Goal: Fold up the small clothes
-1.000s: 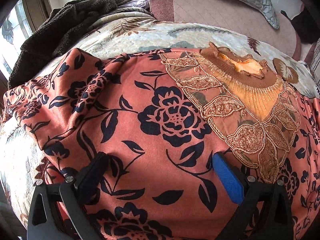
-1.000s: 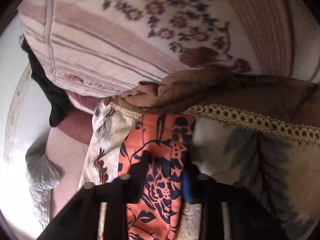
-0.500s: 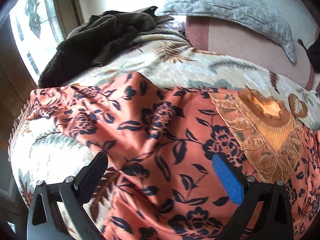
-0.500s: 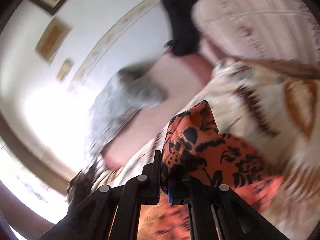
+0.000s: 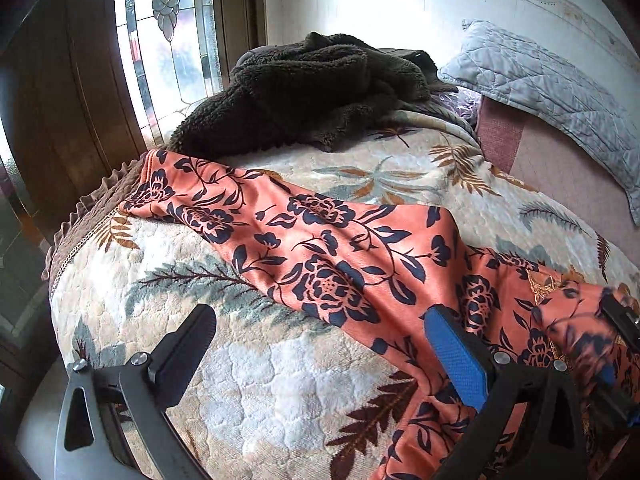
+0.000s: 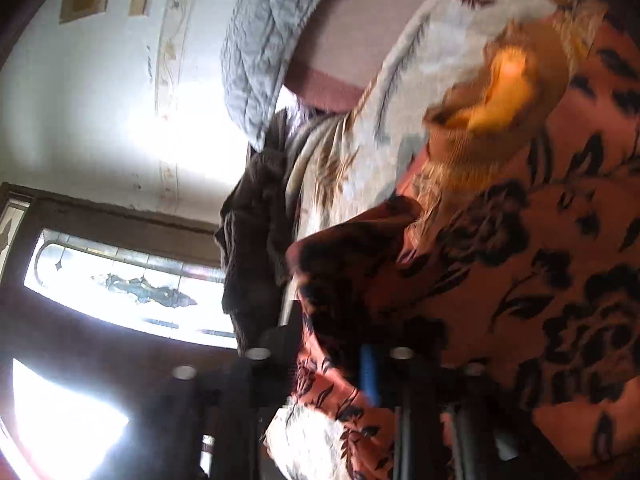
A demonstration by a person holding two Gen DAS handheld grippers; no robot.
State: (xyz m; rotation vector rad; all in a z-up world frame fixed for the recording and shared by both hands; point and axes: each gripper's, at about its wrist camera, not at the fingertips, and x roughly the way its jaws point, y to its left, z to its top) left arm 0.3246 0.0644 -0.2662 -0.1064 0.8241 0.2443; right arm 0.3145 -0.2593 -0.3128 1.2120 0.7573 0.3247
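An orange garment with a dark floral print (image 5: 332,256) lies spread on the quilted bed cover, one sleeve reaching to the left edge. My left gripper (image 5: 320,344) is open and empty, above the bed cover just in front of the sleeve. My right gripper (image 6: 332,356) is shut on a fold of the same garment (image 6: 520,264) and carries it over the body; the view is blurred. The garment's embroidered tan collar (image 6: 496,92) shows beyond the fold. The right gripper also shows at the right edge of the left wrist view (image 5: 616,340).
A dark brown fleece (image 5: 312,88) is heaped at the far side of the bed. A grey quilted pillow (image 5: 552,88) leans on the pink headboard (image 5: 560,168). A wooden frame with stained glass (image 5: 168,32) stands left. The bed edge has a brown frill (image 5: 80,216).
My left gripper has pulled back and left, off the garment body toward the sleeve. My right gripper has swung its held fold across and over the garment.
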